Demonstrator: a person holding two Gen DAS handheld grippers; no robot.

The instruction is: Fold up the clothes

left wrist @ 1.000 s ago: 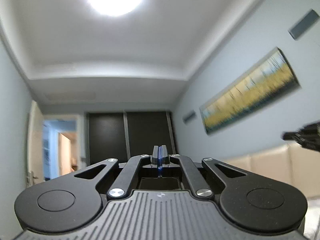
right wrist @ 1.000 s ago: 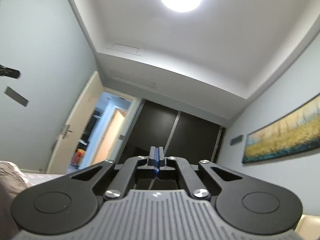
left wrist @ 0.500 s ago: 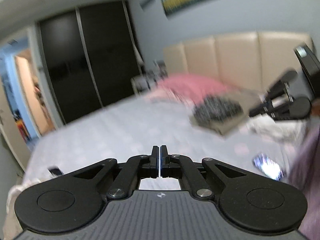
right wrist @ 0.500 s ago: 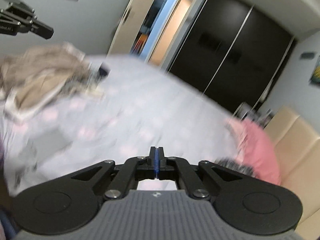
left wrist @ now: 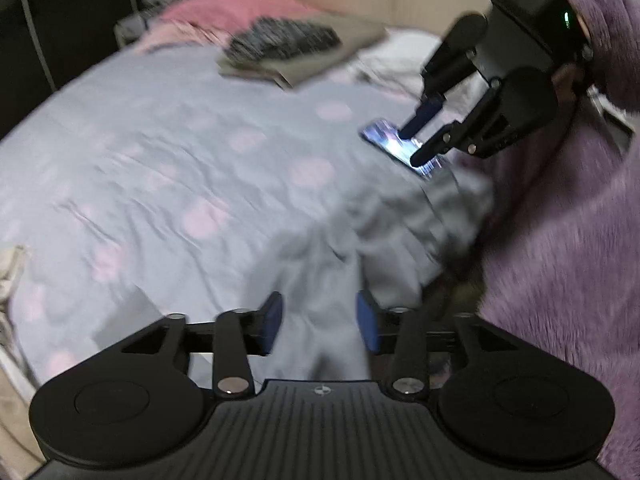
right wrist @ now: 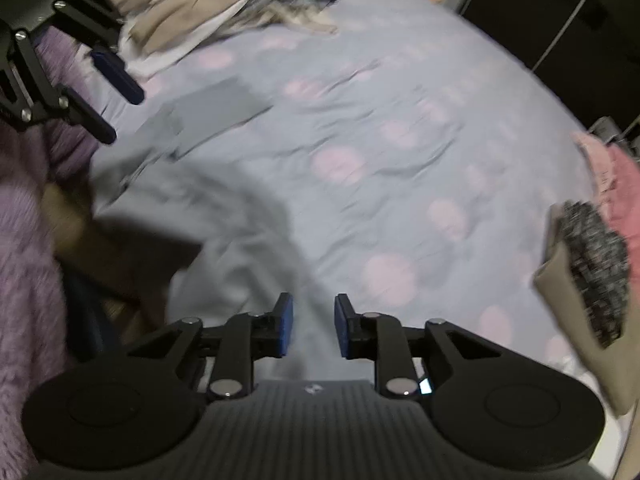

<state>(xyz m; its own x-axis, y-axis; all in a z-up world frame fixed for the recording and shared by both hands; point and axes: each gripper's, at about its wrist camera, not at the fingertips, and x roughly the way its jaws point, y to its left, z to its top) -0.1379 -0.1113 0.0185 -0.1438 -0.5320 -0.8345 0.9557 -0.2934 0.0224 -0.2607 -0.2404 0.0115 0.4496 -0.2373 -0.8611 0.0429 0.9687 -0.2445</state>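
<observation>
A crumpled grey garment [left wrist: 384, 232] lies at the near edge of the bed; it also shows in the right wrist view [right wrist: 224, 240]. My left gripper [left wrist: 320, 322] is open and empty, its blue pads [left wrist: 272, 320] just above the garment's near part. My right gripper [right wrist: 312, 326] is open and empty over the same garment. Each gripper shows in the other's view, the right one [left wrist: 424, 136] and the left one [right wrist: 120, 108], both open. The frames are blurred by motion.
The bed [left wrist: 160, 152] has a lilac sheet with pink dots. A folded pile [left wrist: 296, 48] with a speckled dark item sits by a pink pillow [left wrist: 236, 8]. A lit phone [left wrist: 400, 148] lies on the sheet. Beige clothes [right wrist: 200, 4] and a flat grey piece [right wrist: 212, 112] lie left. My purple fleece sleeve [left wrist: 568, 240] is close.
Both grippers have swung down from pointing at the ceiling to the bed. Both were shut and have opened. The grey garment has come into view beneath them.
</observation>
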